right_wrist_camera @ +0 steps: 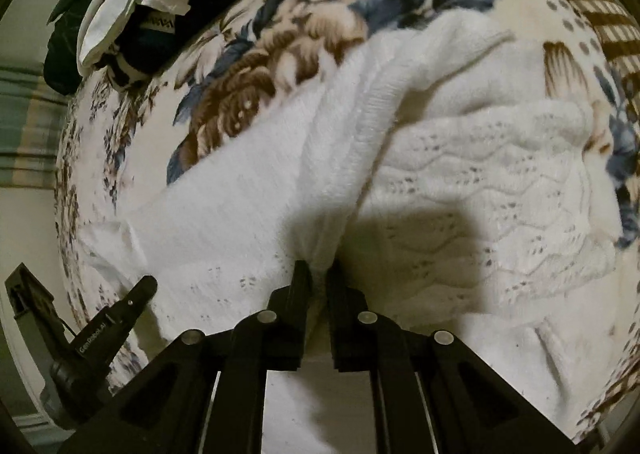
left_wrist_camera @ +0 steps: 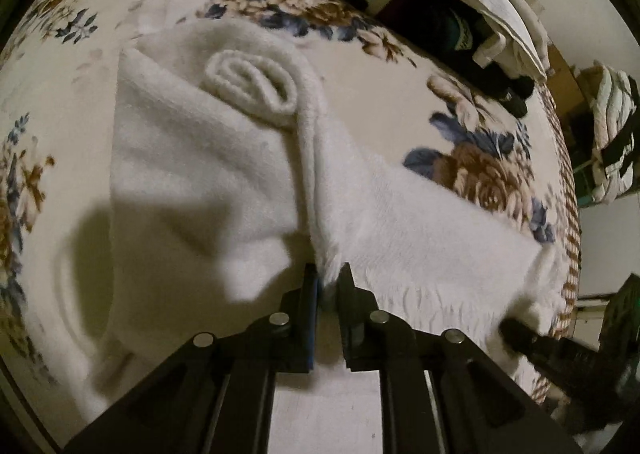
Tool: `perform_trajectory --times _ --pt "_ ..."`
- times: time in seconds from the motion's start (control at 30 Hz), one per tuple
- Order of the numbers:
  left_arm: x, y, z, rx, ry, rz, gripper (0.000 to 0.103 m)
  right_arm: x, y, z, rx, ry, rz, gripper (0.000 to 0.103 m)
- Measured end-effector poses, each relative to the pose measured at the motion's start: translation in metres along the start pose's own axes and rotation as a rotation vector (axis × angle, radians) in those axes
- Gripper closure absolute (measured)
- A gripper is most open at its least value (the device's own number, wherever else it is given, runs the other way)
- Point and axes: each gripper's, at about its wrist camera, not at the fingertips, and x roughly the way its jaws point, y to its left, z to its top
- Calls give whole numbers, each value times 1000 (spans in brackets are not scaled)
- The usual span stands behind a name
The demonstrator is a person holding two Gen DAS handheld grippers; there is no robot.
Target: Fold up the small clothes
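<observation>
A white sweater [left_wrist_camera: 208,158] is spread on the flowered blanket [left_wrist_camera: 360,102], and its near edge is pinched by the narrow jaws of the left gripper [left_wrist_camera: 329,282] and the right gripper [right_wrist_camera: 319,274].

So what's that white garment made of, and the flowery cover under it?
The white garment looks like soft knitted yarn, wool or acrylic: an openwork wavy lace pattern shows in the right view, and a fuzzy nap and rolled edge in the left. The flowery cover seems a plush fleece blanket, matte, with a printed floral pattern whose edges blur into the pile. Both tools, left and right, pinch the garment.
</observation>
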Motion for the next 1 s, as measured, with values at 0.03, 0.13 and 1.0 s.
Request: perform_trajectory --times 0.03,0.13,1.0 --pt "-8 0 -3 -3 2 -9 93 -3 -3 0 16 3 3 83" --pt "-32 1 -6 -14 -18 3 81 -29 -12 1 63 -59 -18 71" --pt "-1 53 85 -140 13 117 76 -19 -18 39 126 -102 -42 52"
